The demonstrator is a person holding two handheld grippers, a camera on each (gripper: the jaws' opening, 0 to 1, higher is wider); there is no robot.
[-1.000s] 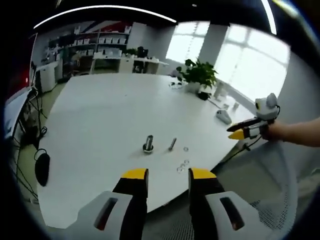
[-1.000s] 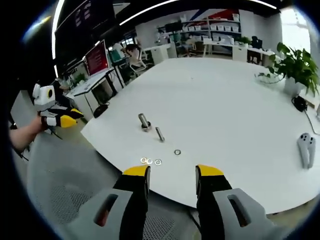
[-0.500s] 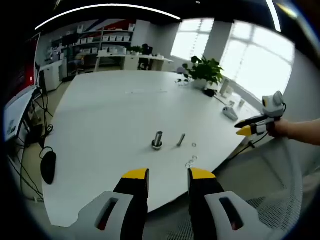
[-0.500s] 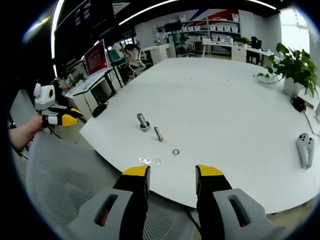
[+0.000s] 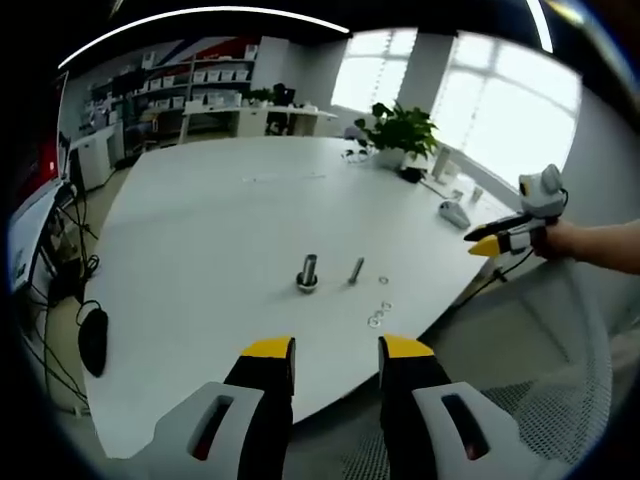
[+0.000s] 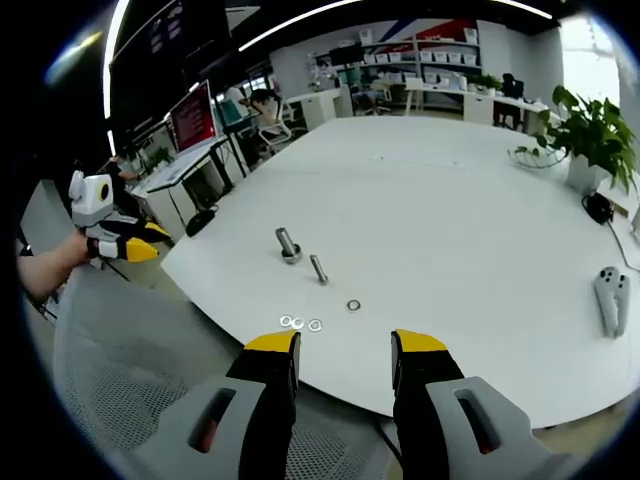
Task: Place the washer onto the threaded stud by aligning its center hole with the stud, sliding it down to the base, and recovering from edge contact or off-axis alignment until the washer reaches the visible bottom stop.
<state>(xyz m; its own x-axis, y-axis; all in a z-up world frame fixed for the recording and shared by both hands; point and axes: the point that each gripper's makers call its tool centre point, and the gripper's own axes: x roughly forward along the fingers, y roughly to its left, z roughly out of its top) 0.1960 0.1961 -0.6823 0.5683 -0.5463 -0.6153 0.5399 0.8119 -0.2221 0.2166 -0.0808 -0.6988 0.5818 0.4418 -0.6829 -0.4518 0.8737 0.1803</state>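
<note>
**Washer not yet picked, both grippers away from the table**

We judge the task as hardly begun. The stud [image 6: 288, 245] stands upright on the white table [image 6: 450, 200], on a wider round base, and it carries no washer as far as we can see. Four washers lie flat near the table edge: three close together [image 6: 300, 323] and one washer [image 6: 354, 305] a little apart, toward the stud. Beside the stud a loose bolt [image 6: 319, 269] lies on its side. All steps are left: to take a washer, to bring its hole over the stud, to slide it down to the base.

Our left gripper [image 5: 334, 350] has its jaws apart and holds nothing; the right gripper [image 6: 343, 345] is the same, jaws apart and empty. Both are off the table edge.

The stud and the bolt look like grey metal. The washers are thin, small rings with a shine. The table is smooth and matt, with a rounded edge. The jaw tips are yellow, on grey bodies.
</note>
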